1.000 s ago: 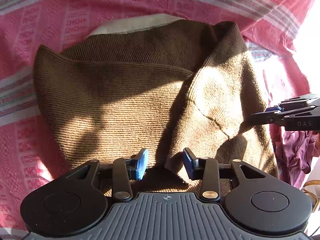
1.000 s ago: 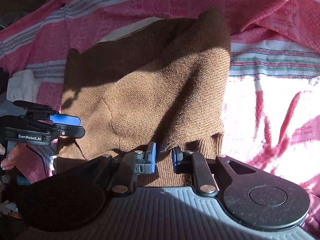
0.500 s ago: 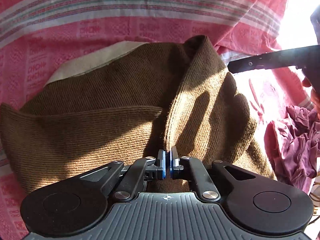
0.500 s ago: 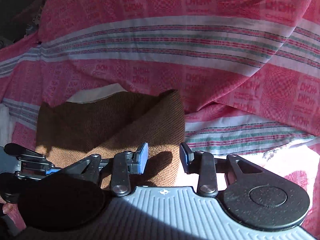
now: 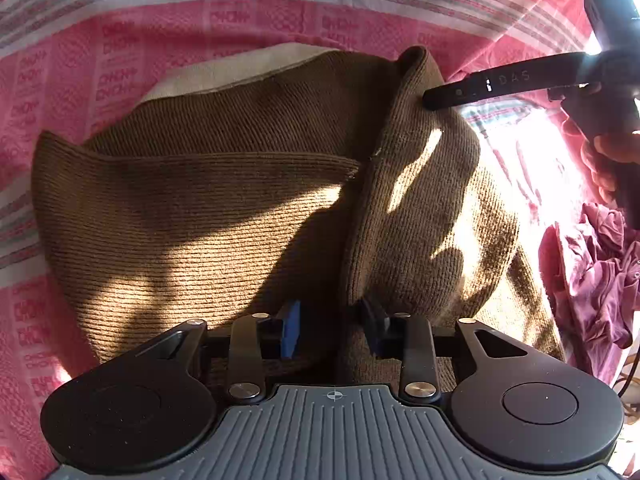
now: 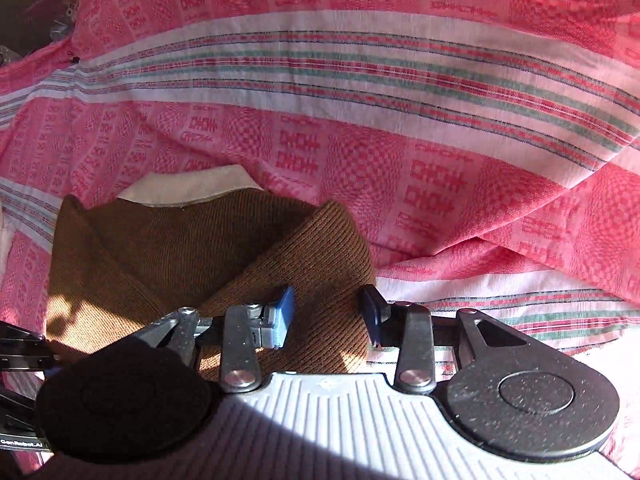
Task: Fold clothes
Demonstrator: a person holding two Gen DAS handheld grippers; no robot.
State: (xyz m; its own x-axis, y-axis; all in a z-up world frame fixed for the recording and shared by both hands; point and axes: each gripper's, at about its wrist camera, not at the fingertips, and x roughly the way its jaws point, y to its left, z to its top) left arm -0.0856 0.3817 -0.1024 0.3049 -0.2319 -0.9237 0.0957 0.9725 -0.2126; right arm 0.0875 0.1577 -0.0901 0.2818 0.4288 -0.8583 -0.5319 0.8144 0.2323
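Sweater [image 5: 208, 216]: brown ribbed knit, folded | bedsheet [image 6: 400, 160]: pink woven, striped

The right hand-held gripper [image 6: 327, 316] hangs with jaws apart over the near right corner of a brown sweater [image 6: 192, 256], which lies on a pink patterned cloth [image 6: 400, 120], cream collar [image 6: 188, 186] at its far edge.
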